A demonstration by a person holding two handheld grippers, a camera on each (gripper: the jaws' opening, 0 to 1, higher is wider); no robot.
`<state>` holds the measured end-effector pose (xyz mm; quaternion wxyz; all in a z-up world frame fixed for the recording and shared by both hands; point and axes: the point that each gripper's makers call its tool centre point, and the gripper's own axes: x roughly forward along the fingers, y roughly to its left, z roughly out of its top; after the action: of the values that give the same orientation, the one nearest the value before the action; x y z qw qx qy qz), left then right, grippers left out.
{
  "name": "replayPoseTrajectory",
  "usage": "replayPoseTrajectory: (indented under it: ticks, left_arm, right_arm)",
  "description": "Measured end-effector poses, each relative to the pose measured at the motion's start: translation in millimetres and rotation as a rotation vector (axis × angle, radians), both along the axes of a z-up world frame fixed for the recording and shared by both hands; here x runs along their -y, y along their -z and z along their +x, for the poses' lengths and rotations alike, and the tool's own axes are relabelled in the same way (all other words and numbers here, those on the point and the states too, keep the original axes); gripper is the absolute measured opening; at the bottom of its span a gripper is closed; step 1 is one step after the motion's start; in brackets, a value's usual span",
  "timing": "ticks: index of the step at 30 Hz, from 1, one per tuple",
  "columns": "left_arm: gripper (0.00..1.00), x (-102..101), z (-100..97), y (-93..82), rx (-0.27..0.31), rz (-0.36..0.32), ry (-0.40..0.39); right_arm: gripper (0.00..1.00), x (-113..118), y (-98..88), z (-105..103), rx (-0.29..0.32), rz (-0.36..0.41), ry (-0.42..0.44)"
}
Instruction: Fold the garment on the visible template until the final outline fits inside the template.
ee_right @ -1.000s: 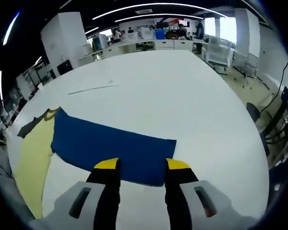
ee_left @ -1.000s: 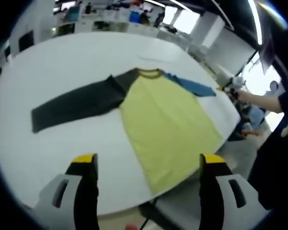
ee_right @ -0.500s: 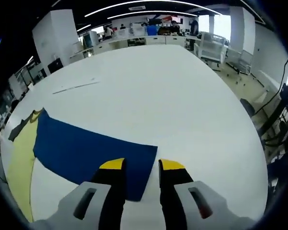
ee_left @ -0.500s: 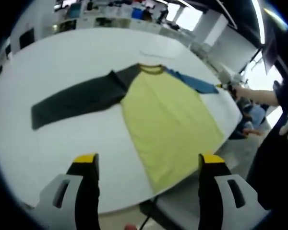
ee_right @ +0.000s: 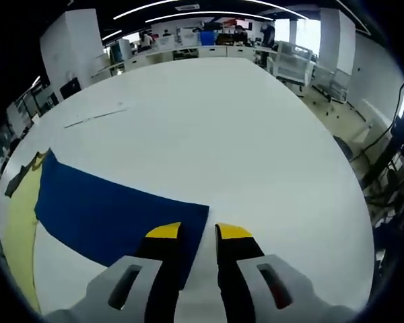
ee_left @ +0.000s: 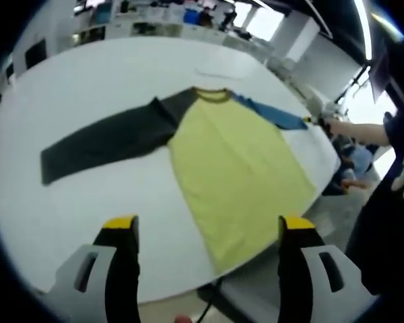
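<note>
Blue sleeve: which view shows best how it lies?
The right gripper view: the blue sleeve lies flat and large, its cuff corner at the right gripper, whose jaws stand nearly closed. The left gripper view shows it small and foreshortened beyond the yellow body.

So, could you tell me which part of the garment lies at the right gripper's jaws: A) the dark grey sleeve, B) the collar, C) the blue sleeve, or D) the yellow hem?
C: in the right gripper view, the right gripper has its nearly closed jaws at the cuff end of the blue sleeve, while the dark grey sleeve lies on the garment's far side.
</note>
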<state>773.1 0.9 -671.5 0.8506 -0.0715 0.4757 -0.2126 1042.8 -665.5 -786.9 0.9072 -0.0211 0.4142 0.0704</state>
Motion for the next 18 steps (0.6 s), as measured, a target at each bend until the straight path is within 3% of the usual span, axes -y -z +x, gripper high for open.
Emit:
replayPoseTrajectory:
  ticks: [8, 18]
  left_arm:
    - [0.80, 1.9, 2.0, 2.3, -0.004, 0.000, 0.007]
    - [0.80, -1.3, -2.3, 3.2, -0.009, 0.007, -0.001]
  right_arm:
    - [0.09, -8.7, 1.9, 6.1, -0.004, -0.053, -0.072]
    - [0.02, -7.9, 0.7, 7.4, -0.006, -0.020, -0.025]
